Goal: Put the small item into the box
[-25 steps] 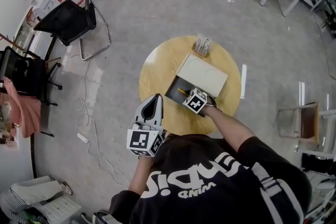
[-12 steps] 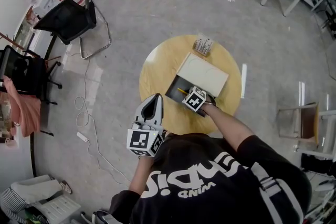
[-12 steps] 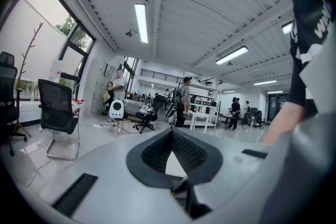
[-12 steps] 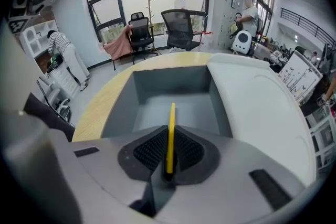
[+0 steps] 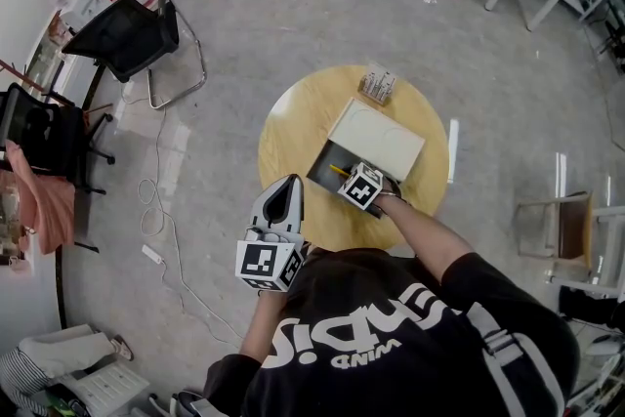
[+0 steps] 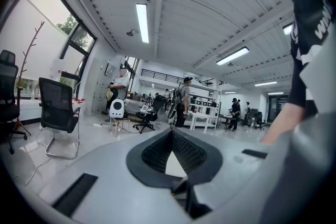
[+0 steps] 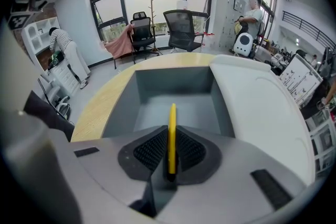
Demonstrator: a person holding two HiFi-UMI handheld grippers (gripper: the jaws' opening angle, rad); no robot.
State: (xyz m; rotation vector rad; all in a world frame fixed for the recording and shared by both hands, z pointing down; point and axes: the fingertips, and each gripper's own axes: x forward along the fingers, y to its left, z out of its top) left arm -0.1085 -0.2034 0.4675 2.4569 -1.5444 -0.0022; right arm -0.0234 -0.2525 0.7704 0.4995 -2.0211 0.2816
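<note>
Two grippers are showing, both in the person's hands. The R gripper (image 7: 171, 139) is sitting at the 6 o'clock side of the round wooden table (image 5: 293, 127), jaws nearly together and pinching a thin yellow stick (image 7: 171, 115) edge-on between the pads. The stick is pointing toward 12 o'clock, w/ its far end reaching over the open grey box (image 7: 173, 81). I can't tell whether it's touching the box floor. The white lid (image 7: 268, 107) is lying at the box's 3 o'clock side, touching it. A small rack (image 5: 377, 85) is standing at the table's 12 o'clock edge, apart from the lid. The L gripper (image 6: 170, 132) is hanging off the table at approx 7 o'clock, close to the person's chest, jaws meeting at the tips w/ nothing between them.
</note>
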